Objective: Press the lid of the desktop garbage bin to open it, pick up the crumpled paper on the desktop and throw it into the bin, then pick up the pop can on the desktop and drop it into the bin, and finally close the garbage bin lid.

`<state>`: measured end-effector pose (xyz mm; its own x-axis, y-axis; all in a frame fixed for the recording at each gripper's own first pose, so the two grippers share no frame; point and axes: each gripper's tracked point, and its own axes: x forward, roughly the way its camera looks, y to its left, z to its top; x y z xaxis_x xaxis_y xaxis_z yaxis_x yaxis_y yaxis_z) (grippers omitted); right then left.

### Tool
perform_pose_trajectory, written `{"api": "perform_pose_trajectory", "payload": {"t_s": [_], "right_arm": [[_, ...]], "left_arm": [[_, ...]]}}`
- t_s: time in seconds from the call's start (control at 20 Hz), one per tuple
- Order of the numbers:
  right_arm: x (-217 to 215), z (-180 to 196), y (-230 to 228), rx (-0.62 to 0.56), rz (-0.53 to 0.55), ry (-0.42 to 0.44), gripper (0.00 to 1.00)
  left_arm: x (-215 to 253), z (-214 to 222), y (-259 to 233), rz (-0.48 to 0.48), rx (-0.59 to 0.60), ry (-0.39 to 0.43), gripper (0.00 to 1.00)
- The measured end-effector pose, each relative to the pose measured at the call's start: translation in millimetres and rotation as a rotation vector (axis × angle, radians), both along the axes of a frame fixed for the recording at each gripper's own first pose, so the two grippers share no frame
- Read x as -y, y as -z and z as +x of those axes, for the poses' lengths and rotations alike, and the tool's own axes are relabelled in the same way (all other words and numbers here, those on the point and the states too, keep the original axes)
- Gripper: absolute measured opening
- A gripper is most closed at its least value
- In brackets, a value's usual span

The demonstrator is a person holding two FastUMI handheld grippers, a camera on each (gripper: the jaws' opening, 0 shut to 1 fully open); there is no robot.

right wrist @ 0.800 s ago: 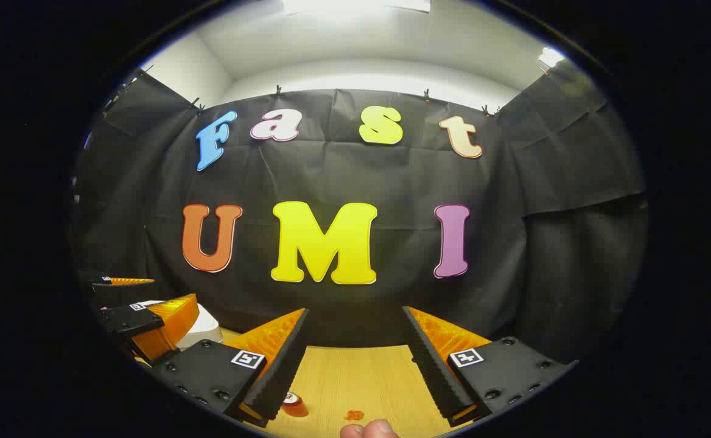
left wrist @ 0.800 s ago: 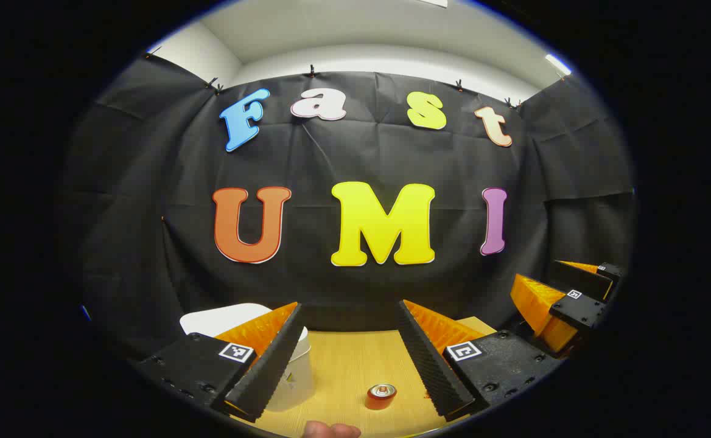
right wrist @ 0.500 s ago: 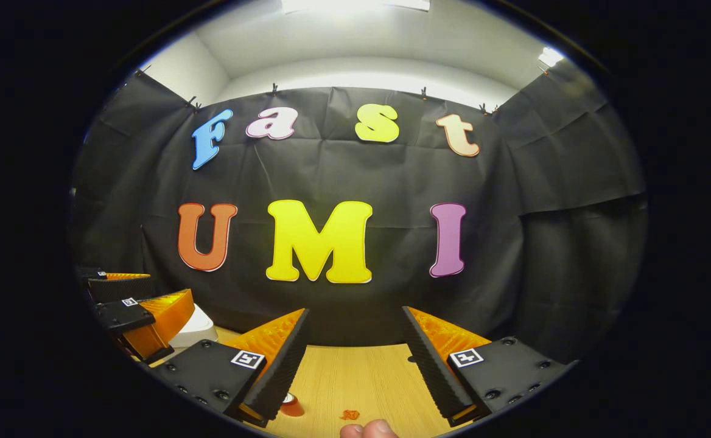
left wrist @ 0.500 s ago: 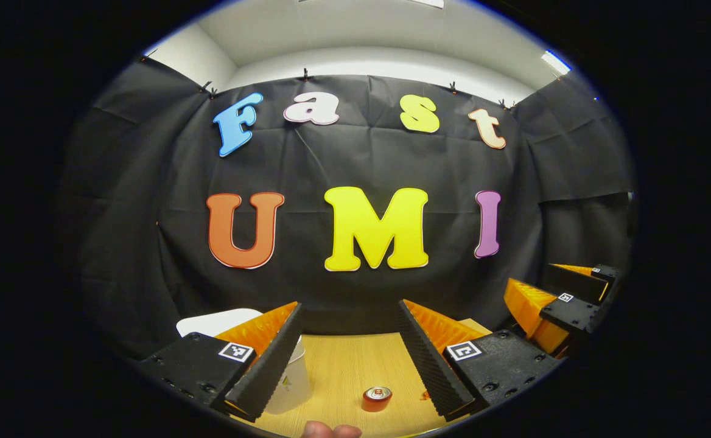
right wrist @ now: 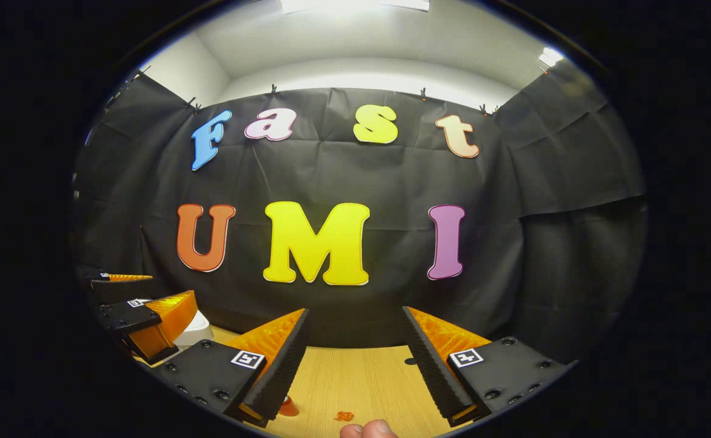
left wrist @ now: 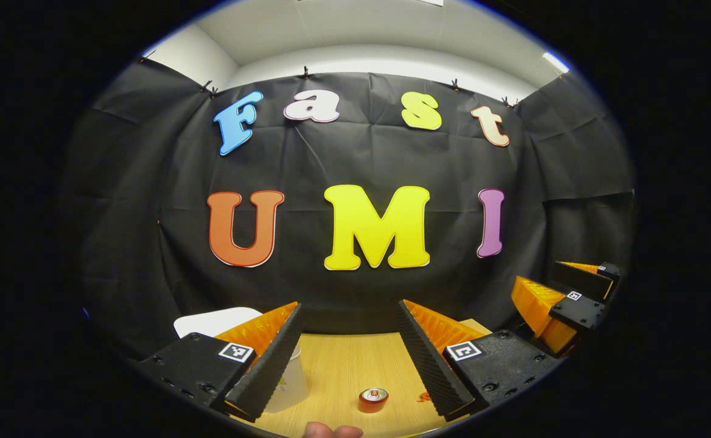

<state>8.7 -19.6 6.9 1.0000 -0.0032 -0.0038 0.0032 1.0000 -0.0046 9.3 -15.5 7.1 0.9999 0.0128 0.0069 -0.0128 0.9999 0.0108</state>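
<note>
A white bin [left wrist: 209, 321] stands on the wooden desk [left wrist: 343, 365], mostly hidden behind my left gripper's left finger; its flat top shows. A small red pop can [left wrist: 372, 399] stands upright low between the fingers of my left gripper [left wrist: 349, 304], which is open and holds nothing. A scrap of orange crumpled paper [left wrist: 421, 398] lies just right of the can. In the right gripper view the can [right wrist: 287, 406] peeks out beside the left finger and the paper [right wrist: 343, 416] lies near the bottom. My right gripper [right wrist: 354, 310] is open and holds nothing.
The right gripper [left wrist: 559, 286] hovers at the far right of the left gripper view. The left gripper [right wrist: 148, 291] shows at the left of the right gripper view, in front of the bin [right wrist: 197, 331]. A fingertip [right wrist: 367, 429] pokes in below. Black cloth walls the back.
Both views have drifted slightly; the can and the paper sit a little lower and further left in them. Both grippers stay open, and nothing was taken hold of.
</note>
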Motion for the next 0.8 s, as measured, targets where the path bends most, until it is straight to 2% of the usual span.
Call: {"api": "perform_pose_trajectory", "payload": {"t_s": [0.8], "right_arm": [[2.0,6.6,-1.7,0.004,0.006,-0.003,0.94]], "left_arm": [[-8.3,4.3,-4.8,0.019,0.009,-0.042,0.99]]}}
